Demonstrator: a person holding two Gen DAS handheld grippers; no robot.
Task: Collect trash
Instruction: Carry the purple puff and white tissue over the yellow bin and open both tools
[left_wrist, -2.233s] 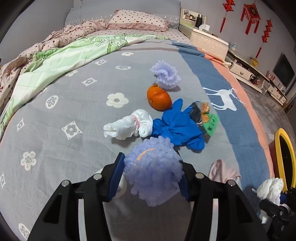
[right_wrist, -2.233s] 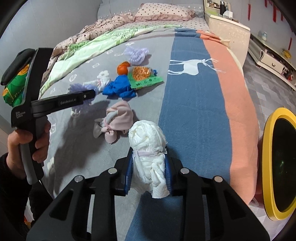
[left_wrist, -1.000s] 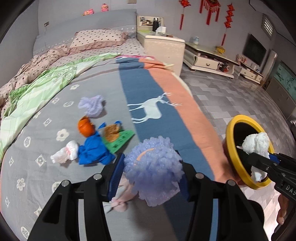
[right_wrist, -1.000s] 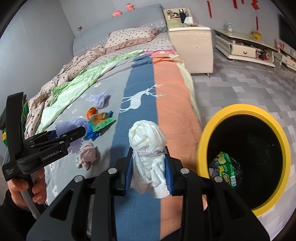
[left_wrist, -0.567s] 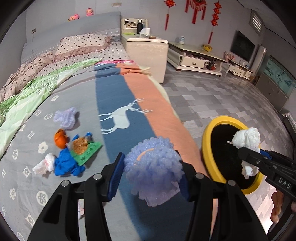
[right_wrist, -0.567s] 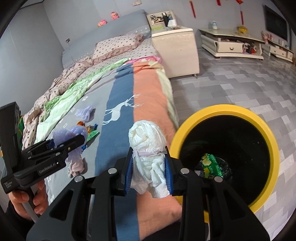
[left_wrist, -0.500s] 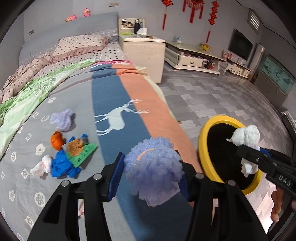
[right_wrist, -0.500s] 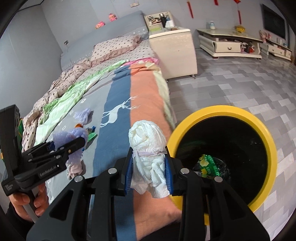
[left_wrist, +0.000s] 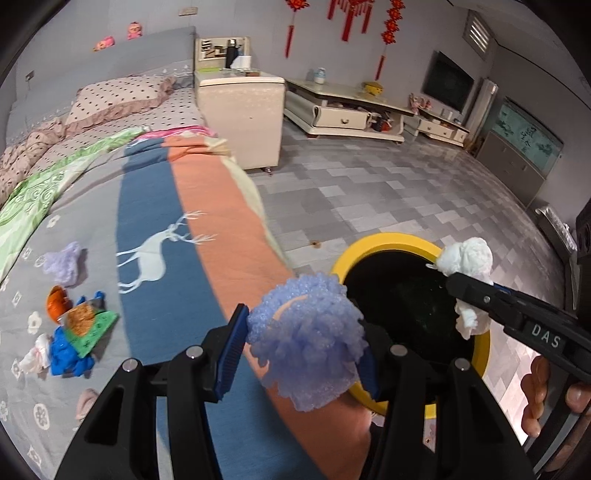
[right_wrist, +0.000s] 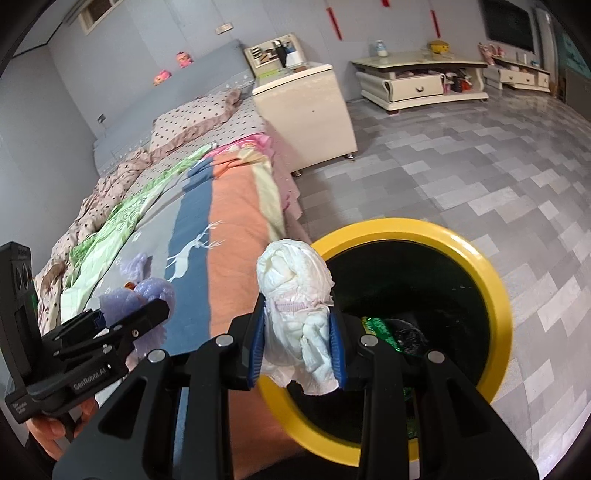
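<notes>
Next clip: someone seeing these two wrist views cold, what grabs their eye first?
Probably the yellow-rimmed black trash bin on the grey tiled floor beside the bed, a green wrapper at its bottom. Next, the two loads: the right gripper clamps a crumpled white tissue wad at the bin's rim, and the left gripper clamps a fluffy lilac foam ball over the bed's edge.

Even, dim indoor light, soft shadows, strong fisheye bending, dark corners, slight motion blur
</notes>
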